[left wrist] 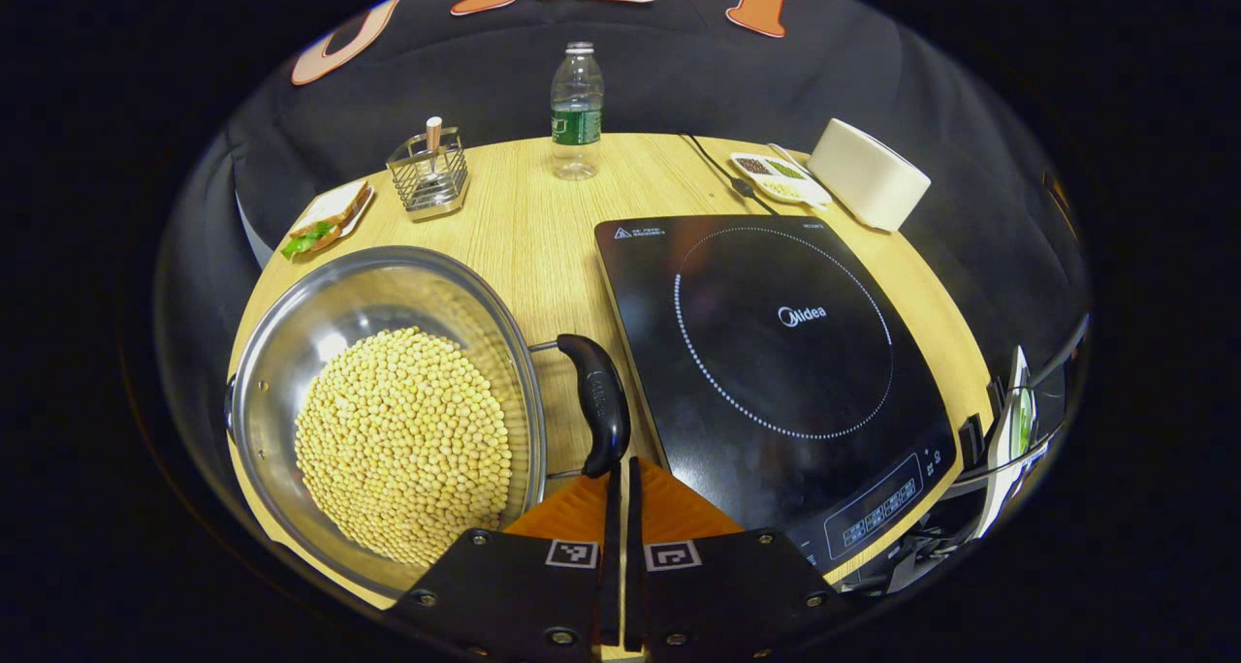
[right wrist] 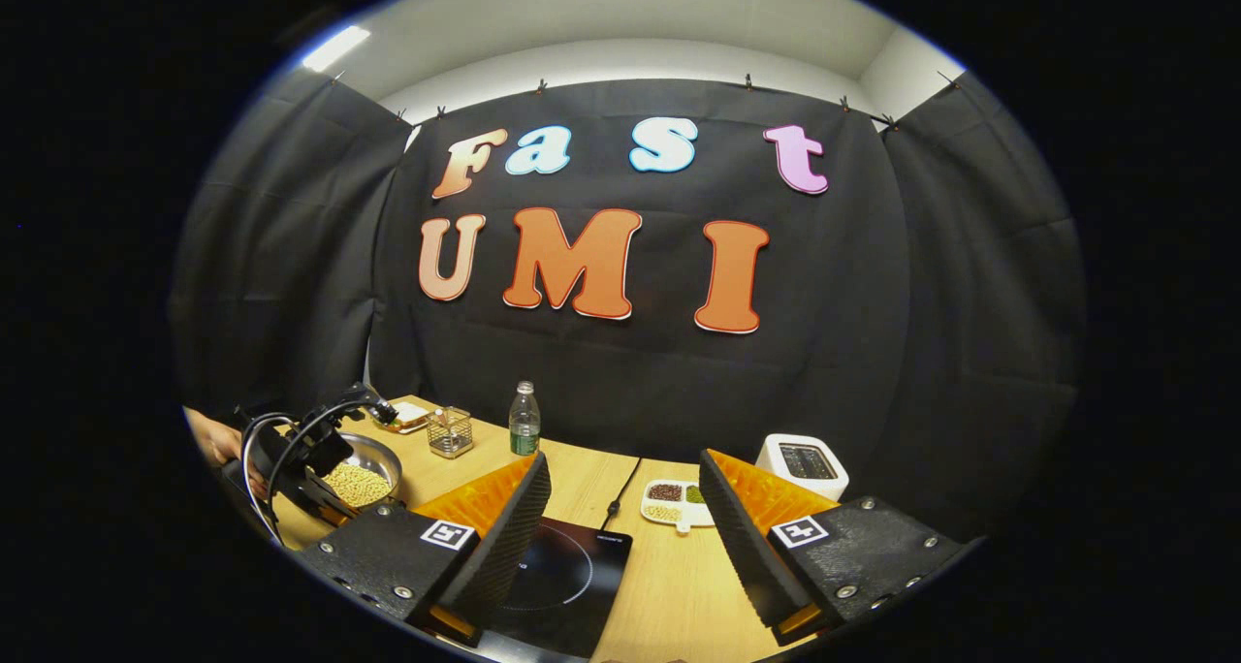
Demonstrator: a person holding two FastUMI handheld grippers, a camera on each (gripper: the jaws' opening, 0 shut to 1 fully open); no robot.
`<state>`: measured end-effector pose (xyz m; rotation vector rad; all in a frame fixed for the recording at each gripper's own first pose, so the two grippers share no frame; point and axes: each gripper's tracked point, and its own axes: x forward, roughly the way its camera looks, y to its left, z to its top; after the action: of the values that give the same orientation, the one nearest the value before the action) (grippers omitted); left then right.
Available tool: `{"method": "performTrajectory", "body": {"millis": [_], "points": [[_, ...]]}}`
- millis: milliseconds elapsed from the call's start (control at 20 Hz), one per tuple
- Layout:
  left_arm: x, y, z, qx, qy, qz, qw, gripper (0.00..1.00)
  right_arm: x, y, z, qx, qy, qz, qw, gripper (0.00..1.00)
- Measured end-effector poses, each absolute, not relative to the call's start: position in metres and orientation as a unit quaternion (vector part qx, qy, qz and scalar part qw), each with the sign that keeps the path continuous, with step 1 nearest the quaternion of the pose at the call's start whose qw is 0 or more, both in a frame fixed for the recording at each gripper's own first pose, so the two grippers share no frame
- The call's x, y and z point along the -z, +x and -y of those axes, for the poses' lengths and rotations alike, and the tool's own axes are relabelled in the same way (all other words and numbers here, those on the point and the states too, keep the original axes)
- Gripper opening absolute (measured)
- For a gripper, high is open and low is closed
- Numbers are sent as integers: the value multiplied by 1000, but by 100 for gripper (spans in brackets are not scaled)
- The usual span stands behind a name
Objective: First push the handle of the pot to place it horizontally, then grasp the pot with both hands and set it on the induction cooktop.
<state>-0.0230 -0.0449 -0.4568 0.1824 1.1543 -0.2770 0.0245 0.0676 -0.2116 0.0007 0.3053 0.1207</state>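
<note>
Left tongs [left wrist: 620,493] together at pot [left wrist: 388,411] handle [left wrist: 599,403] — upright; right tongs [right wrist: 625,518] apart.

Bare tabletop [left wrist: 543,227] between pot [left wrist: 388,401] and induction cooktop [left wrist: 776,353], bottle [left wrist: 577,110] beyond.

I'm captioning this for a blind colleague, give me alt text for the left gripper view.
The left tongs, shut, reach toward the black handle of a steel pot full of soybeans on a wooden table. To its right lies a black induction cooktop; behind stands a water bottle.
</note>
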Motion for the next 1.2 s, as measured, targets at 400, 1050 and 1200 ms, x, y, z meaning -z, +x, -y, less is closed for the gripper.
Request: {"method": "performTrajectory", "body": {"millis": [400,1050,1200], "points": [[438,-17,47,156,71,-504,846,3,238,35,-125,-96,24,-201,975,96],[323,12,-123,28,55,-402,914,63,293,37,-297,-202,72,-324,921,96],[305,19,-174,-11,82,-382,920,91,313,28,-336,-220,74,-369,900,96]]}}
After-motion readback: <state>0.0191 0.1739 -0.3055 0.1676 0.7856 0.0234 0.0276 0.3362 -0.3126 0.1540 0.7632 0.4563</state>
